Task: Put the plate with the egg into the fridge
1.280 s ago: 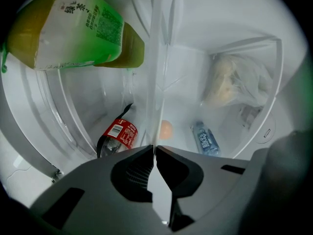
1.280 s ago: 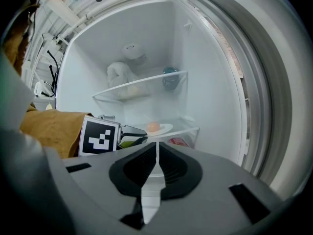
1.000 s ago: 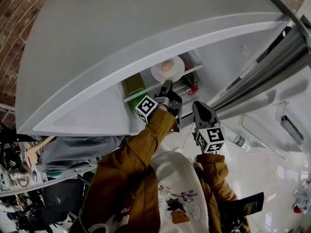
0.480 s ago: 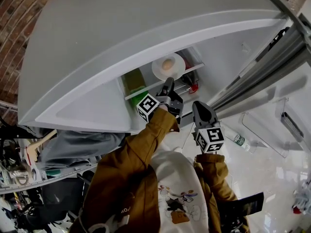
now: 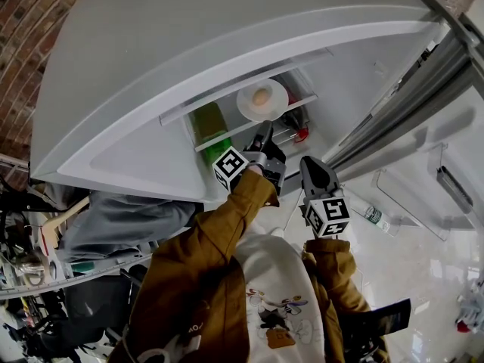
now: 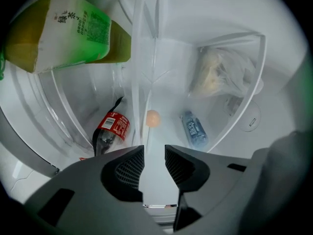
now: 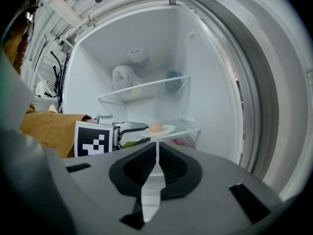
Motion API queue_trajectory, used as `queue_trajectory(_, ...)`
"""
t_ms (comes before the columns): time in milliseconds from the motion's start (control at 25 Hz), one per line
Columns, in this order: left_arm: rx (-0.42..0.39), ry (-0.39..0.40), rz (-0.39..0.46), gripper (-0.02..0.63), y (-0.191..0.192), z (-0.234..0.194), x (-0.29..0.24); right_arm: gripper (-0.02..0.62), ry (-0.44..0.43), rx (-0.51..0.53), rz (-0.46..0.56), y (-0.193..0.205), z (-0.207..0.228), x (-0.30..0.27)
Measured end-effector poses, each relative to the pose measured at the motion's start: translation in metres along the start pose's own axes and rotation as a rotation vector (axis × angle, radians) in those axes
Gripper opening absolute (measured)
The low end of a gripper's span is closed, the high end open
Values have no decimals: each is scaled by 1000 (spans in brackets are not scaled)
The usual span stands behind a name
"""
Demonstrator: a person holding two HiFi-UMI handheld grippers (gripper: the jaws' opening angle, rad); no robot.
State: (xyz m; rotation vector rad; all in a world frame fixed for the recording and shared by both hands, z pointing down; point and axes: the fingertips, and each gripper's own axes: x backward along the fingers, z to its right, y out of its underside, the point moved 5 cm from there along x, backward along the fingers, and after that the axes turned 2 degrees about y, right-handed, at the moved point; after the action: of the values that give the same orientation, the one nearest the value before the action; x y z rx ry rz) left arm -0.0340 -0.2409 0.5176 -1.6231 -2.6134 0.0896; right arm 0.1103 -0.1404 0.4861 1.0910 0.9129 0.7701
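One plate (image 5: 277,106) with egg (image 5: 260,97) set at shelf (image 5: 219,138) front edge, rim straight ahead between released jaws of left gripper (image 5: 262,131). Farther back, right gripper (image 5: 310,165) clenched, empty.

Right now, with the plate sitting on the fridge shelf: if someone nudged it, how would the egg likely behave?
The egg looks rounded and lies loose on the shallow white plate, so it would probably roll. Being an egg, it is likely fragile and could crack if it rolled off the rim.
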Motion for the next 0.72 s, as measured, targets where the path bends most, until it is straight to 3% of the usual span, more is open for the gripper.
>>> queue_trajectory(160, -42, 42, -40, 131, 6, 12, 4, 6, 4, 2, 10, -1, -2, 5)
queue_trajectory(320, -109, 83, -73, 32, 11, 26, 9, 6, 16, 7, 21, -2, -3, 9)
queue_trajectory(440, -172, 107, -94, 8, 14, 37, 14, 6, 22, 7, 24, -2, -4, 12)
queue_trajectory(640, -325, 195, -153, 8, 22, 64, 23, 6, 27, 3, 39, -6, -8, 16)
queue_trajectory(720, -424, 191, -169, 8, 21, 69, 31, 6, 29, 6, 44, -8, -10, 18)
